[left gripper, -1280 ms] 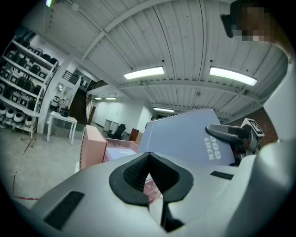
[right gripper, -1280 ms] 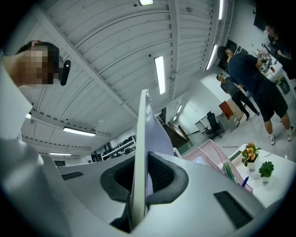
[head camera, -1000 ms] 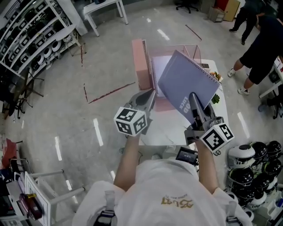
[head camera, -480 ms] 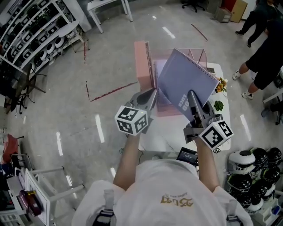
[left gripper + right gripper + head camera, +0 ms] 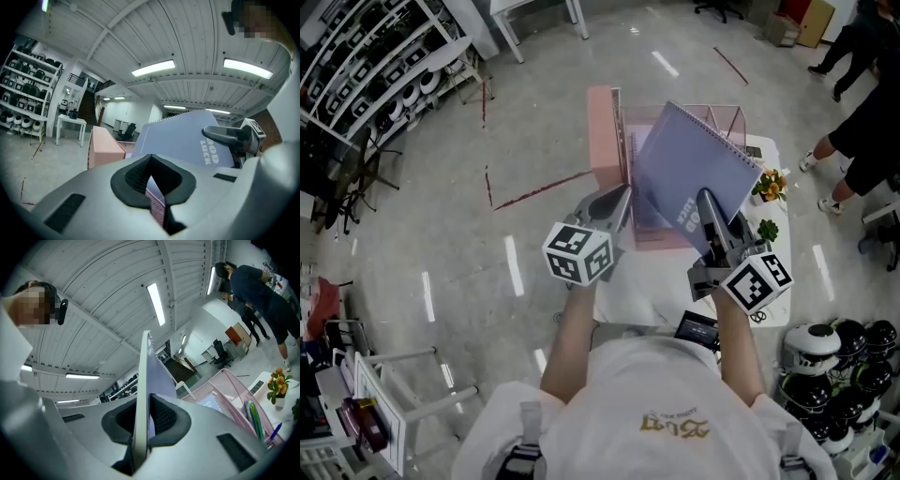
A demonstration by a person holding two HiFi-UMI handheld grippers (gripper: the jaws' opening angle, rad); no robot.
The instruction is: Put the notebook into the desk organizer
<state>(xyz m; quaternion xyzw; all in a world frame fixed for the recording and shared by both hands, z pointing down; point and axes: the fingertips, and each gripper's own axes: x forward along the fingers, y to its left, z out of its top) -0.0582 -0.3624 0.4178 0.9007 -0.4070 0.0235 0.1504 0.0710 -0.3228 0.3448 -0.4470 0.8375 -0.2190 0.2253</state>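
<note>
Tilted notebook [image 5: 689,173] above pink organizer [image 5: 602,141], flowers [image 5: 769,185] beside.

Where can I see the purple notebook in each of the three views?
Head view: notebook upper centre-right, tilted, in the right gripper.
Left gripper view: notebook right of centre, beyond the jaws.
Right gripper view: notebook edge-on between the jaws, centre.
Shared landmark: the pink desk organizer, visible in all three.

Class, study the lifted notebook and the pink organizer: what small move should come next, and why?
Probably lower the right claw so the notebook slides edge-first into the desk organizer: it is clamped on the notebook, which hangs tilted over the organizer, not yet inside.
</note>
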